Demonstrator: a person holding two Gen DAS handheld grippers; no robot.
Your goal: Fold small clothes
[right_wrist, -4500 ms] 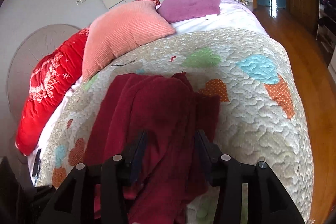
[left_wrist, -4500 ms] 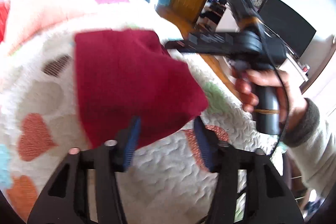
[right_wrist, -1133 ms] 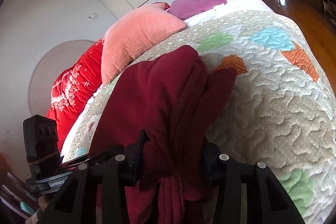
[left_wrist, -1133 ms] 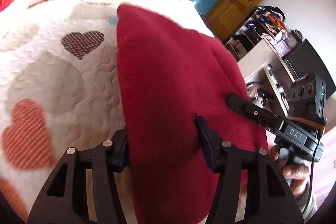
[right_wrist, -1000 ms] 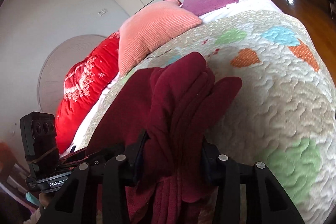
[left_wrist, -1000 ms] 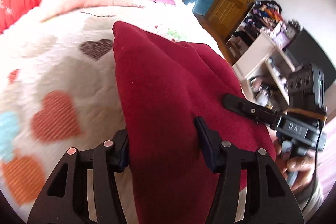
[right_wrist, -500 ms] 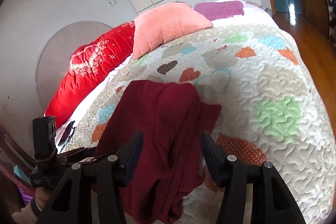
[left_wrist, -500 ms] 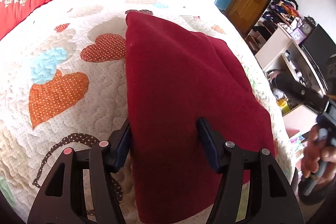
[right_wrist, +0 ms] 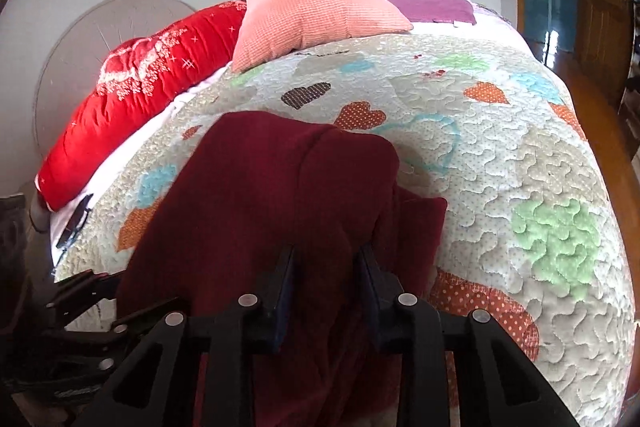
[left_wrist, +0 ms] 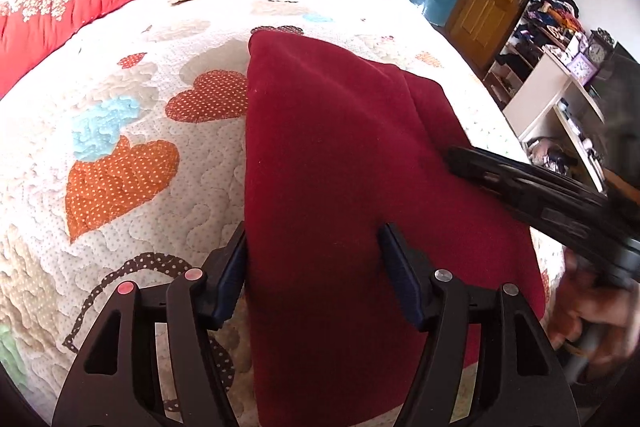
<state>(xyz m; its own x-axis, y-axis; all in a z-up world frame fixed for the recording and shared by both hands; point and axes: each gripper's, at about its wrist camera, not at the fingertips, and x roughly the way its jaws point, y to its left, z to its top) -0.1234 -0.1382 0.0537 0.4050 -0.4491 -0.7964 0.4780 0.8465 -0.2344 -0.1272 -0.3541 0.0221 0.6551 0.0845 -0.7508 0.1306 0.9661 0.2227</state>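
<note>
We've got the dark red garment (left_wrist: pixel 344 187) lying folded on the quilt (left_wrist: pixel 120 131) w/ left gripper (left_wrist: pixel 316 279) apart & right gripper (right_wrist: pixel 326 281) narrower, grip unclear, so any snag could undo the fold.

My left wrist camera sits low and close over the dark red garment (left_wrist: pixel 340 187), facing up the bed (left_wrist: pixel 100 155) toward the pillows and door, while my right wrist camera views the same garment (right_wrist: pixel 280 187) and quilt from the bed's foot, slightly farther right.
</note>
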